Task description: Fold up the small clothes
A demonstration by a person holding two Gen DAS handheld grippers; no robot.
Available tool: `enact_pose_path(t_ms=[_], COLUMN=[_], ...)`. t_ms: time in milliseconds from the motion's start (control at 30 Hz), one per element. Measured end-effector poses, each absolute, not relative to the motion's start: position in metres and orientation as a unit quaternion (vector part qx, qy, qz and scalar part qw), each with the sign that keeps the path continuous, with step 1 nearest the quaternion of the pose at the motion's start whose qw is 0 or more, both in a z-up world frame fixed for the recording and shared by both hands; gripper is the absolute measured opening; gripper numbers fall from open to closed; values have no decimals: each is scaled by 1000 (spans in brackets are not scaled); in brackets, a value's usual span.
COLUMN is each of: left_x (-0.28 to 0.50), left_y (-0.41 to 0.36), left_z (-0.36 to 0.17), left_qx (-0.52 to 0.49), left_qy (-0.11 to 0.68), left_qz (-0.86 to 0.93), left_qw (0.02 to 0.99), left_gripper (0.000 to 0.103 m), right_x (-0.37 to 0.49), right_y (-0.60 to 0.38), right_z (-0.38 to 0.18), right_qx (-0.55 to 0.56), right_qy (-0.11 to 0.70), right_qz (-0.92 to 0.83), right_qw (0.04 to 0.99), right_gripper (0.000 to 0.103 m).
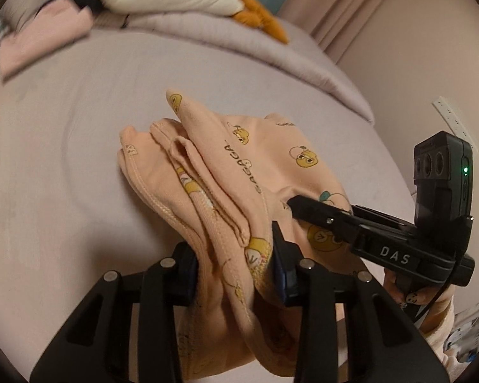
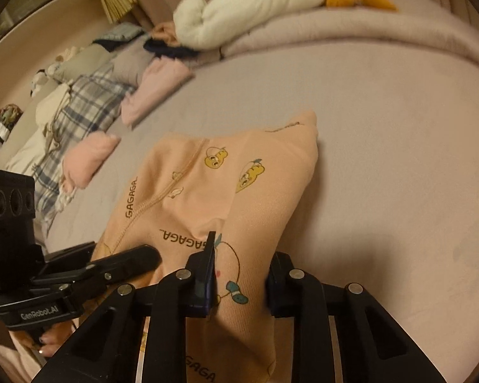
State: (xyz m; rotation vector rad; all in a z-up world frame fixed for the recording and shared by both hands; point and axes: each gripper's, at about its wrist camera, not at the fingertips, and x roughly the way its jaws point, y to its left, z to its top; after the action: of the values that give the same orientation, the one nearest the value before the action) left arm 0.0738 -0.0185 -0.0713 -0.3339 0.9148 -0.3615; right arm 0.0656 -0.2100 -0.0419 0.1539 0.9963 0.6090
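A small peach garment [image 1: 239,175] printed with yellow cartoon ducks and "GAGAGA" lies bunched on the lilac bed sheet [image 1: 64,159]. My left gripper [image 1: 234,268] is shut on a thick fold of its near edge. My right gripper [image 2: 241,274] is shut on another part of the same garment [image 2: 233,185], which drapes up between its fingers. The right gripper also shows in the left wrist view [image 1: 292,204], at the cloth's right side. The left gripper shows in the right wrist view [image 2: 156,257], at the cloth's left.
Folded pink clothes [image 2: 156,86] and a pink roll [image 2: 86,159] lie at the bed's left. A plaid cloth [image 2: 76,118] lies beside them. A white goose plush [image 2: 255,3] rests on the rolled lilac duvet [image 2: 367,28] at the back. A curtain [image 1: 351,6] hangs at the far right.
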Motion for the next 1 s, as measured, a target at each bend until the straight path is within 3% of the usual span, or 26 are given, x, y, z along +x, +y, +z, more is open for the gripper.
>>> enact_pose_path(t_ms=[400, 467, 567, 633, 700, 800, 1000], left_x=[111, 110, 104, 97, 89, 77, 48], left_y=[-30, -29, -28, -26, -24, -22, -20], left_z=[-91, -90, -82, -69, -58, -37, -8], left_qx=[-145, -143, -136, -127, -117, -102, -90], left_qy=[468, 469, 458, 445, 432, 406, 368], left_qz=[-157, -151, -143, -136, -129, -116, -105], left_qw=[858, 859, 867, 876, 885, 901, 920], left_gripper=[47, 55, 78, 89, 94, 99, 102], right_x=[100, 101, 96, 89, 81, 69, 43], right_y=[-239, -240, -243, -244, -248, -253, -258], right_z=[-54, -59, -57, -47, -32, -14, 18], right_qx=[64, 59, 49, 44, 45, 43, 42], right_qy=[477, 490, 490, 475, 458, 437, 392], right_qz=[219, 209, 191, 181, 181, 172, 163], right_qw=[849, 845, 849, 860, 869, 882, 904], right_gripper=[27, 33, 54, 60, 63, 79, 80])
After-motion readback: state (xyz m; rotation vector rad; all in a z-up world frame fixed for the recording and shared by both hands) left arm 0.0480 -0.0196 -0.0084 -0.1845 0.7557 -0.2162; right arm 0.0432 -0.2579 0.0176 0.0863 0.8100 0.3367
